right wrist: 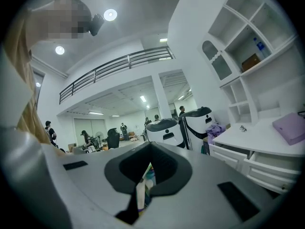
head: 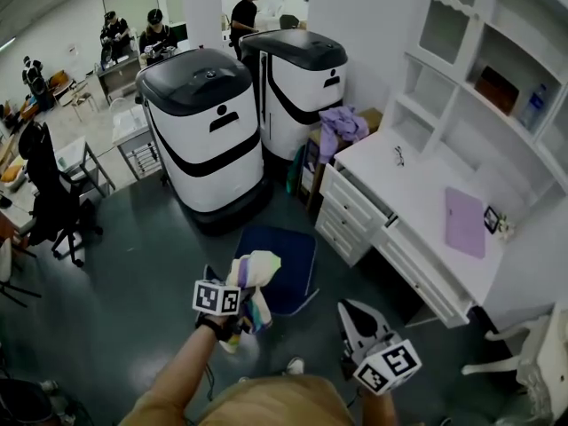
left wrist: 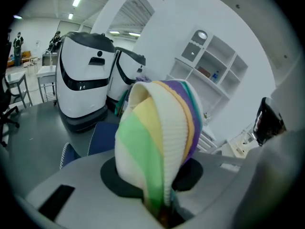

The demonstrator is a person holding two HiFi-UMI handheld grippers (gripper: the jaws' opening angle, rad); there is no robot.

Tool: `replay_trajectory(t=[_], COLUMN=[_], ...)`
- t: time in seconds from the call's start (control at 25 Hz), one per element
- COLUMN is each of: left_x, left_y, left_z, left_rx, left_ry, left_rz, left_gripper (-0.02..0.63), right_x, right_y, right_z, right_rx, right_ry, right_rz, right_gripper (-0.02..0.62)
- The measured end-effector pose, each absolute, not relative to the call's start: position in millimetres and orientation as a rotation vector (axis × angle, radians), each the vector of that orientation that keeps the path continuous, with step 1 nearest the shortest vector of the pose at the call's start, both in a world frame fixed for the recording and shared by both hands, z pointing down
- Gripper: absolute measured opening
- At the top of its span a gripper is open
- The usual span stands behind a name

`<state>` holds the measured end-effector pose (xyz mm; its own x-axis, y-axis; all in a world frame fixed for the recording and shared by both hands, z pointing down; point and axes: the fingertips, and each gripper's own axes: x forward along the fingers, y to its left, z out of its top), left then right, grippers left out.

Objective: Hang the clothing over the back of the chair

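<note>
A striped knit garment (head: 255, 278) in cream, green, yellow and purple is bunched up in my left gripper (head: 241, 313), whose jaws are shut on its lower folds. In the left gripper view the garment (left wrist: 157, 137) rises out of the gripper (left wrist: 164, 213) and fills the middle. Just beyond it stands a blue chair (head: 277, 269) with white trim, and the chair (left wrist: 102, 137) also shows low in the left gripper view. My right gripper (head: 355, 316) hangs to the right, apart from the garment. That gripper (right wrist: 143, 194) has its jaws together, with a thin cream-green sliver in the slit.
Two large white-and-black machines (head: 209, 131) (head: 302, 87) stand behind the chair. A white desk (head: 417, 193) with drawers and shelves runs along the right, bearing a purple folder (head: 464, 222). A black office chair (head: 49, 193) is far left, a white chair (head: 532, 362) at lower right.
</note>
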<state>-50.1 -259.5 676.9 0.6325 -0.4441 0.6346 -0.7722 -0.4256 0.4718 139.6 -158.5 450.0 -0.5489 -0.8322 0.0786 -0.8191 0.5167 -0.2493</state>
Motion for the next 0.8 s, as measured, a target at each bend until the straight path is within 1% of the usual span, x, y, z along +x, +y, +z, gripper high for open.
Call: replay_trajectory(t=[0.2,0.36,0.56,0.8], left_x=[-42,-41,-44,-43], left_y=[-269,-277,-283,-284], left_z=[680,692,719,735], left_rx=[2.103,2.069,2.087,2.086], left_ry=[-0.942,-0.958,-0.993,-1.014], left_rz=[0.621,0.630,0.824,0.962], left_gripper=[0.112,0.117,0.123,0.130], right_x=[153,156,151,150], right_y=[-153,-149,-145,-140], right_z=[454,458,455,461], right_rx=[-1.512,-1.521,-1.510,-1.513], right_ry=[2.668,2.671,2.680,2.690], right_rz=[-0.423,-0.428,-0.420,-0.438], right_gripper=[0.003,0.004,0.005,0.005])
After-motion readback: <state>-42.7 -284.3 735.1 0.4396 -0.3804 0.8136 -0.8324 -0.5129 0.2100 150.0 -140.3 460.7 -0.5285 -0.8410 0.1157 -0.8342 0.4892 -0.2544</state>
